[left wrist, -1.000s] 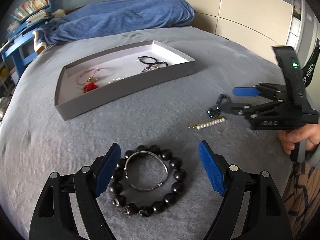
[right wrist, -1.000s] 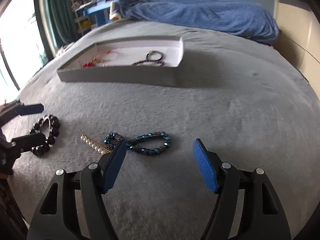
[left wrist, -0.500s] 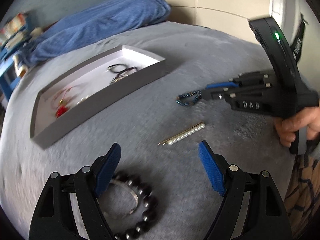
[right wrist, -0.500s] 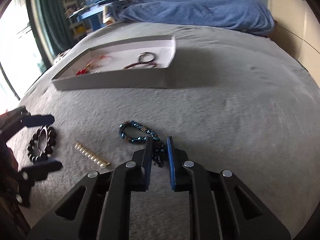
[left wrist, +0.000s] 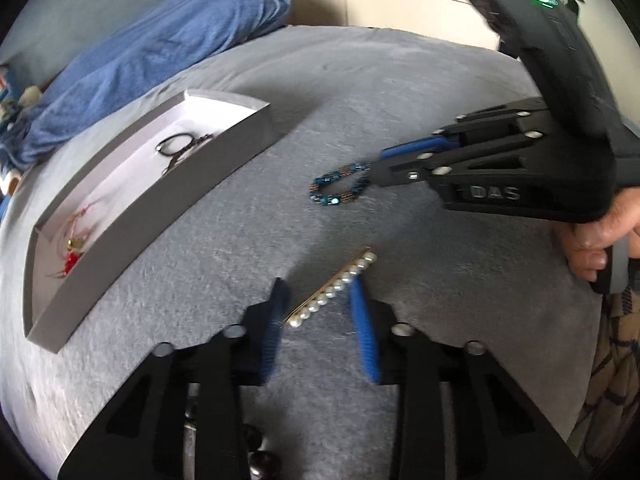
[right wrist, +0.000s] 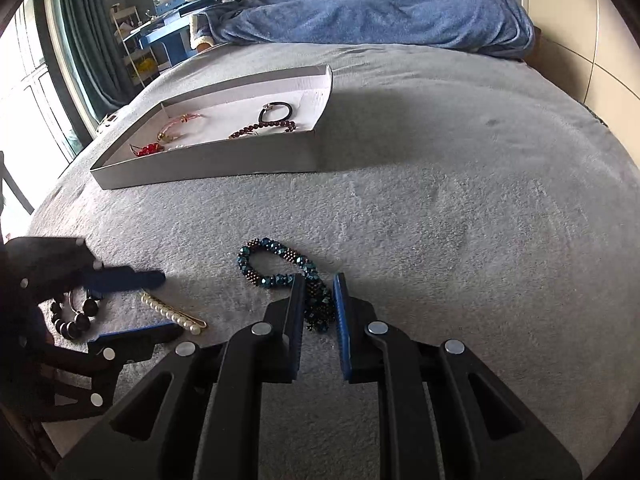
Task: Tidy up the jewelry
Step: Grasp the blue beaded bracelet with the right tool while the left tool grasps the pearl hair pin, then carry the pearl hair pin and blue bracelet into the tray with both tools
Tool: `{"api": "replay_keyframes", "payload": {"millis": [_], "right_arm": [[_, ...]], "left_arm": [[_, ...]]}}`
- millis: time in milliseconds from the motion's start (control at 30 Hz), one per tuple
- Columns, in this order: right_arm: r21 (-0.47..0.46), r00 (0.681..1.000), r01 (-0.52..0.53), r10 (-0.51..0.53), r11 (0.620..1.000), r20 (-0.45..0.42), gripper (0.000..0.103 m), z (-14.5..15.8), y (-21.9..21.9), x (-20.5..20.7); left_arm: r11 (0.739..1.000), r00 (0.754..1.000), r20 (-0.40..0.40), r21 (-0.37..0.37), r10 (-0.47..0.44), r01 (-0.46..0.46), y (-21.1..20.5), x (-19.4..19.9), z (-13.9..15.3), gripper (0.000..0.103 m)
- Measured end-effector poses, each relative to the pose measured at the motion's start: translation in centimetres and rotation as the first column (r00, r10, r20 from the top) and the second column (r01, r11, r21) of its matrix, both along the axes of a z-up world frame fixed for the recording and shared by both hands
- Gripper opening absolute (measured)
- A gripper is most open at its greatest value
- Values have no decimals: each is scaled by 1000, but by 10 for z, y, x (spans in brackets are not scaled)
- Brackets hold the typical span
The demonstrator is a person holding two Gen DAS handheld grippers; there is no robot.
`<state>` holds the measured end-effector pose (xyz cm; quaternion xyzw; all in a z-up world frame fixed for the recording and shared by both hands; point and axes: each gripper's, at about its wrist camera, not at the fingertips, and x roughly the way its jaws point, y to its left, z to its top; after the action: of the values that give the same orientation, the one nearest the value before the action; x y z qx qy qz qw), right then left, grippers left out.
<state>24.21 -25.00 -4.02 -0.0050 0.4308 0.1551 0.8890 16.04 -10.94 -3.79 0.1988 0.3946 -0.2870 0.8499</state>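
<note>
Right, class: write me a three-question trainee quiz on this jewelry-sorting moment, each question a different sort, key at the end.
1. True or false: the right claw is shut on the blue beaded bracelet.
2. Multiple choice: between the left claw's fingers lies A) the black bead bracelet, B) the pearl hair pin, C) a red charm.
3. Fill in: the grey tray rests on the grey ____.

Key: 1 true; 2 B; 3 bedspread.
</note>
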Motion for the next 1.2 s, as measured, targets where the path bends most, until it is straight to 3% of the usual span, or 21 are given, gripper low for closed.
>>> {"api": "replay_keyframes", "payload": {"millis": [167, 567, 1200], "right_arm": [[7, 1000, -3, 3, 1000, 4, 14, -1, 1, 1], [87, 997, -12, 5, 996, 73, 14, 23, 3, -7], [97, 987, -48, 33, 994, 154, 14, 78, 30, -2]], "left_arm": [[1000, 1000, 2, -12, 22, -22, 3, -2, 3, 6], [977, 990, -25, -165, 136, -138, 37, 14, 32, 6], [946, 970, 2, -223, 241, -235, 78, 28, 60, 6]]}}
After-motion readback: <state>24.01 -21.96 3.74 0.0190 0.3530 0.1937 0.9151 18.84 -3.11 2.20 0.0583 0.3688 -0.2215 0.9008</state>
